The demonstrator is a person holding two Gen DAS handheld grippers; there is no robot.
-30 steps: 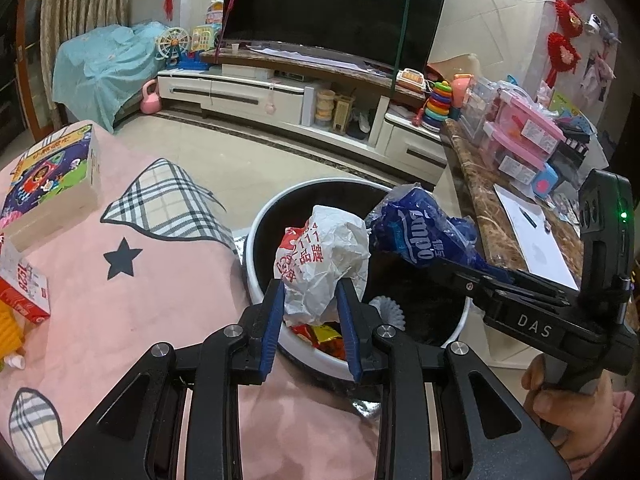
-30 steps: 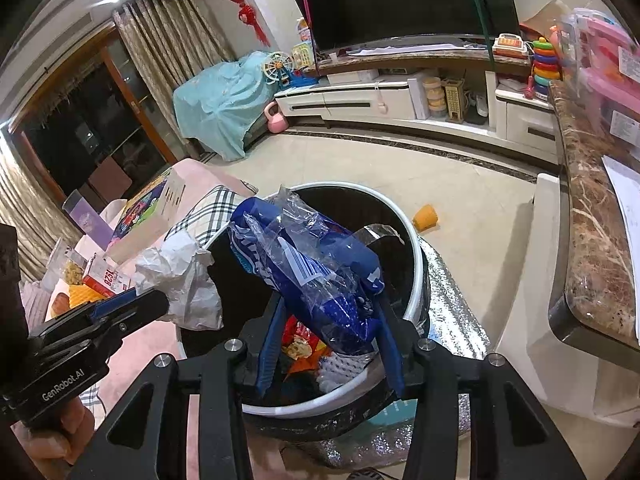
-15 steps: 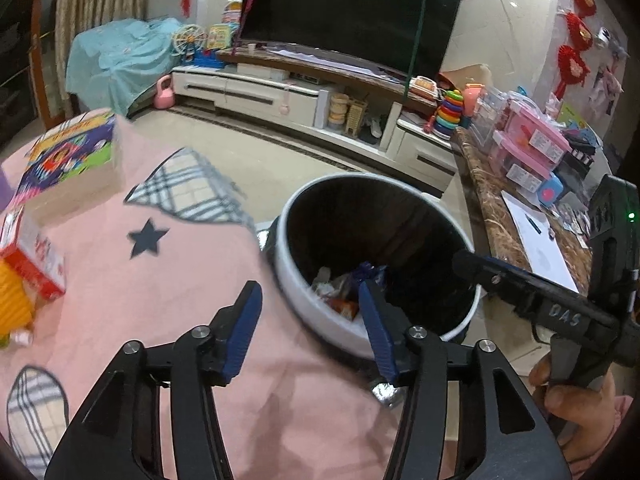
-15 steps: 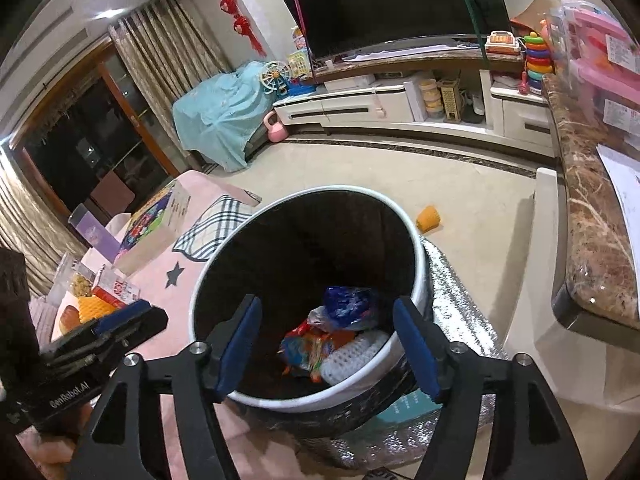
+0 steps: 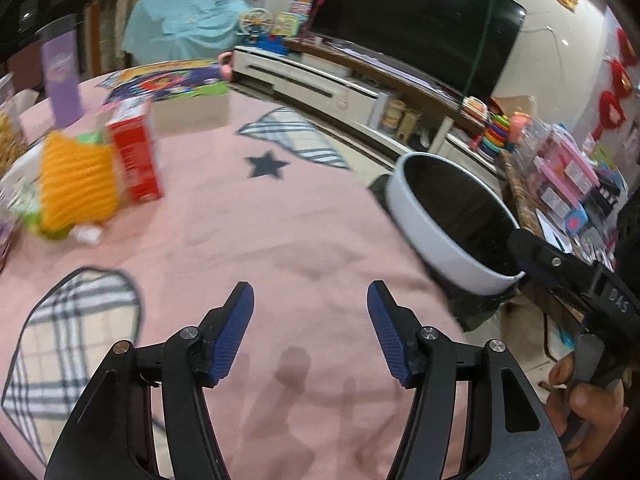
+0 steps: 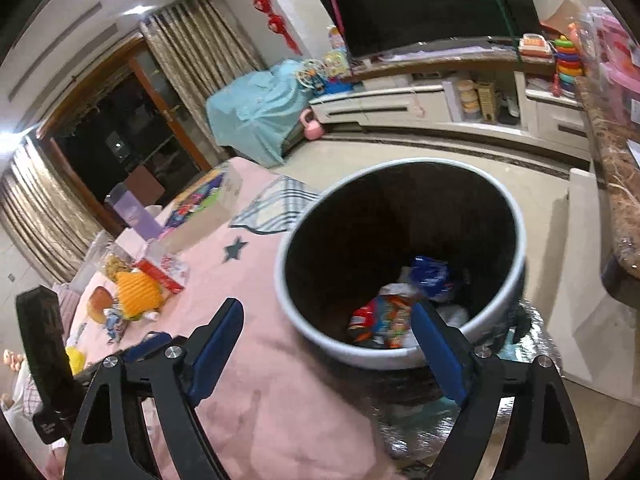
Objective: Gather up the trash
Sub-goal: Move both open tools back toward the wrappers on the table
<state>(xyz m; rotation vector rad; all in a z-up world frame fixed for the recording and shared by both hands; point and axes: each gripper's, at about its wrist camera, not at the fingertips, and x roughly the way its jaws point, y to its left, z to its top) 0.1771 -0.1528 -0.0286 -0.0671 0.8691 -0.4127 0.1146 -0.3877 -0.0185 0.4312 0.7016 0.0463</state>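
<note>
The round trash bin [image 6: 516,216] with a white rim and black inside stands beside the pink-clothed table [image 6: 256,364]. In it lie a blue bag [image 6: 430,274], a colourful snack wrapper [image 6: 380,320] and white crumpled trash. My right gripper [image 6: 326,340] is open and empty, just before the bin's near rim. My left gripper [image 5: 310,300] is open and empty over the bare pink cloth [image 5: 260,232]; the bin [image 5: 432,224] is to its right. A small white scrap [image 5: 88,235] lies on the table at left.
An orange ribbed object [image 5: 76,184], a red box [image 5: 136,160], a flat colourful box [image 5: 176,92] and a purple carton [image 5: 62,80] stand on the table's far left. A marble counter [image 6: 612,184] flanks the bin on the right. The TV cabinet [image 6: 440,108] lies beyond.
Both grippers opened and dropped the white bag and the blue bag into the bin. My left gripper then swung left over the table; my right drew back slightly.
</note>
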